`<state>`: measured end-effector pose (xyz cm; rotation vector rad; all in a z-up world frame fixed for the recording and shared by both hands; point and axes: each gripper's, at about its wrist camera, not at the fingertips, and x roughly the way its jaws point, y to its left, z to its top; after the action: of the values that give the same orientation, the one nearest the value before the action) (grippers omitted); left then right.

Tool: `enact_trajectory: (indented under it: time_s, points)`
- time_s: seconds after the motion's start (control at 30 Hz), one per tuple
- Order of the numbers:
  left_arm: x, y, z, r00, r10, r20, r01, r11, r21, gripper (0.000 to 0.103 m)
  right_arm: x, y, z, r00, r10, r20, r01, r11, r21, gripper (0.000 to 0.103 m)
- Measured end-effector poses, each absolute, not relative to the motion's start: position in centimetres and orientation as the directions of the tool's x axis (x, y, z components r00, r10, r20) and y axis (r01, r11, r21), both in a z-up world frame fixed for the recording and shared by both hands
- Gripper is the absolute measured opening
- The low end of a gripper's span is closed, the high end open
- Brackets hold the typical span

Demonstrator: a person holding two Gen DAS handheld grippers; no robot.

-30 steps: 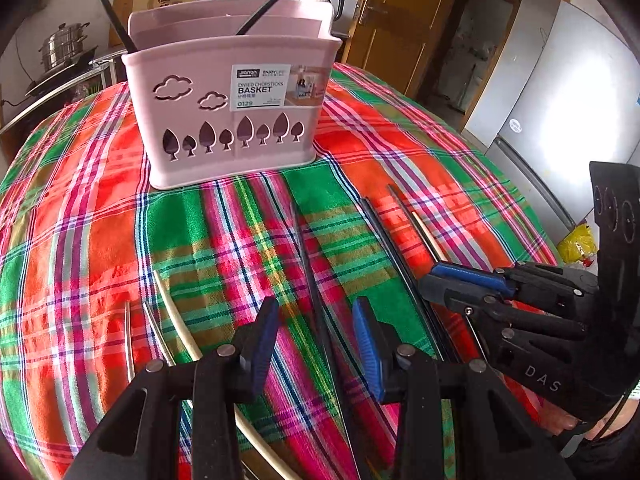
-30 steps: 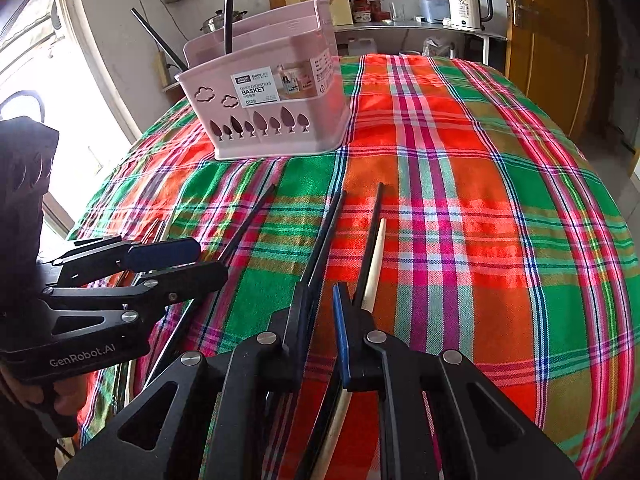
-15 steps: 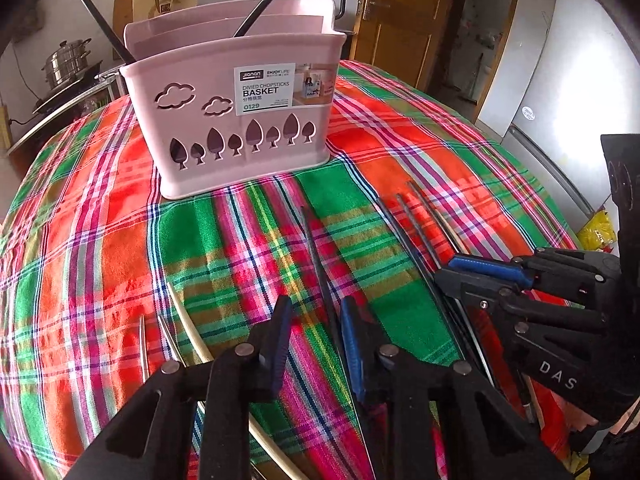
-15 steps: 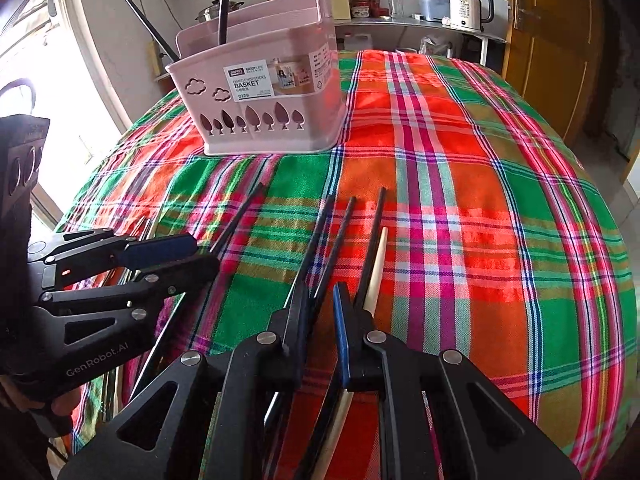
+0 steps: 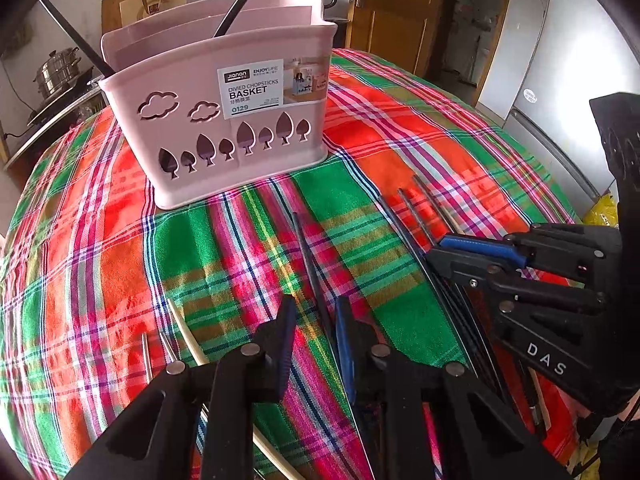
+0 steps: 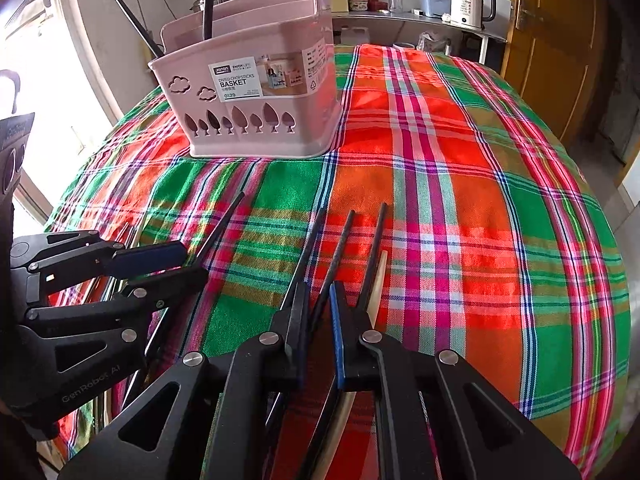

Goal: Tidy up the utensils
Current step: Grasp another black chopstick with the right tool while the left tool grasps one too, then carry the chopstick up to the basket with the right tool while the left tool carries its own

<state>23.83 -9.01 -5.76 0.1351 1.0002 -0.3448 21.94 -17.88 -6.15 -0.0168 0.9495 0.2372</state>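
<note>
A pink chopstick basket (image 5: 180, 80) (image 6: 316, 120) stands at the far side of the plaid tablecloth (image 5: 100, 240), with black chopsticks (image 5: 240, 8) upright in it. Several black chopsticks lie loose in front. My left gripper (image 5: 314, 312) (image 6: 194, 264) straddles one black chopstick (image 5: 308, 256). Its jaws are closing, and a gap still shows beside the left pad. My right gripper (image 6: 318, 290) (image 5: 434, 250) is closing tight on another black chopstick (image 6: 340, 240). Black chopsticks (image 6: 312, 248) and a pale chopstick (image 6: 378, 284) lie alongside it.
A pale chopstick (image 5: 186, 332) and metal chopsticks (image 5: 145, 352) lie left of my left gripper. A kettle (image 6: 468, 4) stands on a shelf behind the table. A steel pot (image 5: 60, 72) is at the back left, and a wooden door (image 6: 552, 60) at the right.
My left gripper's jaws have narrowed a lot around the black chopstick. The right jaws have tightened slightly. Both hands have stayed nearly in place.
</note>
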Motion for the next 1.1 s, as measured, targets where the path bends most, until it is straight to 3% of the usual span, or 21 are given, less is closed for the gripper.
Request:
enact_trajectory:
  time_s: [0.13, 0.33, 0.7, 1.1]
  points:
    - [23.8, -8.9, -5.7, 0.492, -0.217, -0.843, 0.338, 0.94, -0.045, 0.009, 22.1, -17.7, -6.1, 0.557, 0.189, -0.809, -0.212, 0.974, 0.081, 0.008]
    - [24.1, -8.4, -5.3, 0.479, -0.25, -0.841, 0.336, 0.938, -0.087, 0.005, 22.2, -18.0, -5.8, 0.557, 0.208, -0.804, -0.21, 0.972, 0.106, 0.006]
    - [23.6, -6.5, -0.1, 0.551, -0.338, -0.763, 0.334, 0.927, -0.17, 0.005, 21.1, -18.9, -1.7, 0.627, 0.295, -0.721, -0.247, 0.953, 0.175, 0.006]
    - [20.9, -4.3, 7.8, 0.673, -0.386, -0.631, 0.351, 0.918, -0.186, 0.005, 18.6, -19.9, 5.3, 0.744, 0.35, -0.569, -0.292, 0.936, 0.195, 0.005]
